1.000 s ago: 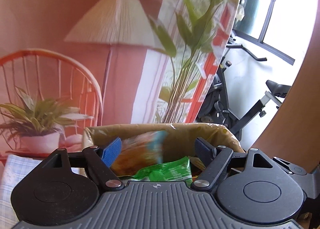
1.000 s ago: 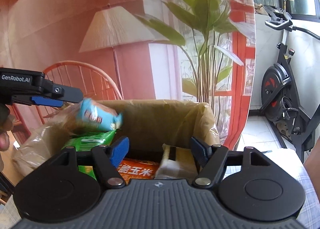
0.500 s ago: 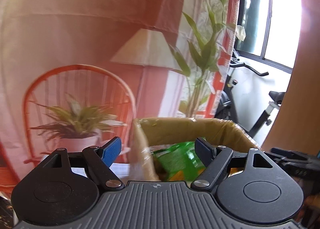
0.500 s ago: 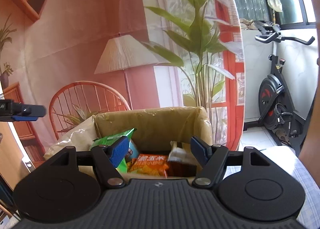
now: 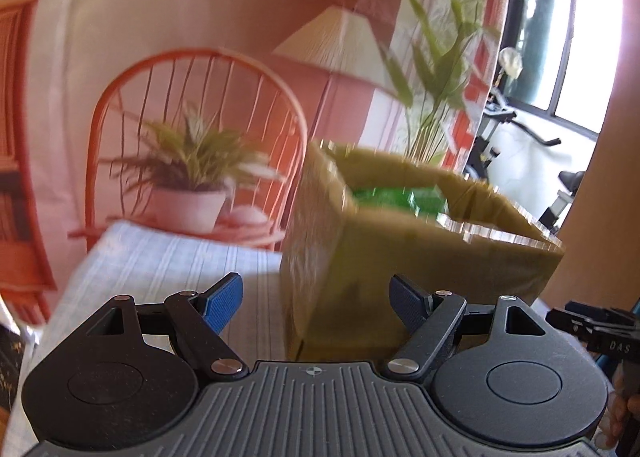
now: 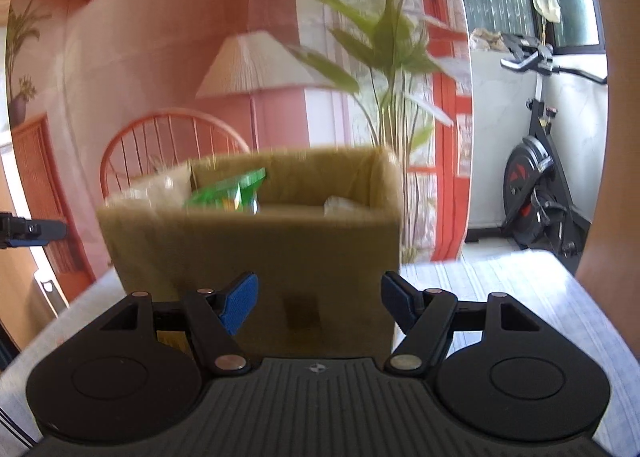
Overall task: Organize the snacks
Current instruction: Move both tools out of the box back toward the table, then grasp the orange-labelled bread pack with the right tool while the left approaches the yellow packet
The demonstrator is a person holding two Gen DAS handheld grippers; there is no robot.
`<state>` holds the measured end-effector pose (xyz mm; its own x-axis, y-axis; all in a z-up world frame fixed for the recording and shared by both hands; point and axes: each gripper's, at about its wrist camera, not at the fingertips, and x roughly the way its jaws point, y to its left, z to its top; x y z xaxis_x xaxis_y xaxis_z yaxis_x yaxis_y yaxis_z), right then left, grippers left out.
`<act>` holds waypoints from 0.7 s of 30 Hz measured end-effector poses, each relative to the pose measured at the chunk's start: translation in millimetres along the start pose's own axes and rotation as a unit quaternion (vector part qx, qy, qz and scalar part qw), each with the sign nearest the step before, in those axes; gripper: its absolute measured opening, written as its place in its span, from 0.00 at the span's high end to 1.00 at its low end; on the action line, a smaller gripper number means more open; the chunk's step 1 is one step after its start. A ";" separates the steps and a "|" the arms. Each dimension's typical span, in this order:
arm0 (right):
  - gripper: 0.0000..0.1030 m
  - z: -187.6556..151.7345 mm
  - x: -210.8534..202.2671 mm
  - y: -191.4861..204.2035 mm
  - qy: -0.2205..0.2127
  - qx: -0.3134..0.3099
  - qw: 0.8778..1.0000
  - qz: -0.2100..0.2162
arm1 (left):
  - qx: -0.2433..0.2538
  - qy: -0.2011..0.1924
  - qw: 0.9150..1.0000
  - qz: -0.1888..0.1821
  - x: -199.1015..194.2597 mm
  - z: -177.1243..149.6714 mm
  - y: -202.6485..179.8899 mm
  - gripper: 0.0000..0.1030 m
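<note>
A tape-wrapped cardboard box (image 6: 256,249) stands on the striped tablecloth (image 5: 160,257) ahead of both the left gripper (image 5: 318,299) and right gripper (image 6: 316,297), each spread wide and empty, with a crinkly green snack packet (image 6: 228,195) poking above its glossy rim.

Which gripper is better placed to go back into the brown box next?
Right gripper, probably: open and facing the brown cardboard box squarely. The open left gripper sits off its corner.
</note>
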<state>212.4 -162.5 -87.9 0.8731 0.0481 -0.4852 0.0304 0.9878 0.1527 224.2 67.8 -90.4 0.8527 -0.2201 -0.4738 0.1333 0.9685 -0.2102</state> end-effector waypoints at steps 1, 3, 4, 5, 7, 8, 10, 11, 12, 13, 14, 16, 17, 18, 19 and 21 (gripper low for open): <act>0.31 -8.1 0.4 -0.8 0.009 0.000 1.000 -0.001 | 0.000 0.006 1.000 0.007 2.6 -6.6 -0.7 0.20; 0.31 -24.1 1.7 -2.4 0.027 -0.006 1.000 -0.007 | 0.002 0.016 1.000 0.021 6.3 -18.8 -1.4 0.20; 0.31 -33.3 2.5 -2.9 0.037 -0.013 0.999 -0.012 | 0.003 0.020 0.999 0.026 8.4 -24.5 -1.7 0.20; 0.31 -41.5 3.1 -3.8 0.046 -0.019 0.999 -0.014 | 0.002 0.023 0.999 0.030 9.6 -29.0 -1.1 0.20; 0.31 -56.3 4.6 -7.3 0.064 -0.023 0.998 -0.017 | -0.007 0.030 0.999 0.039 11.8 -36.7 1.3 0.18; 0.31 -65.3 5.4 -8.8 0.075 -0.025 0.997 -0.019 | -0.015 0.033 0.998 0.045 12.3 -40.8 3.5 0.17; 0.31 -79.7 5.5 -11.0 0.093 -0.030 0.995 -0.020 | -0.029 0.039 0.997 0.054 13.1 -47.1 7.9 0.14; 0.31 -87.0 4.9 -12.0 0.102 -0.032 0.994 -0.020 | -0.032 0.043 0.997 0.057 13.8 -49.1 9.2 0.14; 0.31 -92.9 4.2 -13.2 0.110 -0.032 0.993 -0.019 | -0.033 0.046 0.997 0.059 14.7 -51.6 10.8 0.14; 0.32 -99.1 3.7 -14.5 0.119 -0.030 0.992 -0.016 | -0.032 0.048 0.997 0.060 15.6 -54.1 11.6 0.14; 0.33 -105.3 2.8 -15.6 0.128 -0.030 0.991 -0.014 | -0.032 0.048 0.997 0.060 15.9 -56.1 12.7 0.14; 0.36 -113.0 1.9 -17.4 0.137 -0.029 0.990 -0.014 | -0.032 0.048 0.996 0.064 15.9 -59.8 14.1 0.14; 0.40 -116.9 1.8 -18.7 0.143 -0.026 0.989 -0.011 | -0.030 0.050 0.996 0.067 17.3 -60.8 14.0 0.14; 0.41 -119.9 2.4 -18.9 0.147 -0.023 0.989 -0.009 | -0.026 0.055 0.996 0.071 19.2 -62.1 14.0 0.14; 0.42 -122.7 2.9 -19.2 0.152 -0.021 0.988 -0.008 | -0.021 0.059 0.995 0.078 19.9 -64.9 11.9 0.14; 0.49 -126.5 6.2 -17.9 0.163 -0.021 0.986 -0.006 | -0.013 0.062 0.994 0.092 21.6 -67.4 9.1 0.14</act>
<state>155.8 -161.2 -202.6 0.6700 0.0737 -0.7387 0.0142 0.9936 0.1120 209.8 64.0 -160.2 0.7926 -0.0529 -0.6075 -0.0342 0.9908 -0.1308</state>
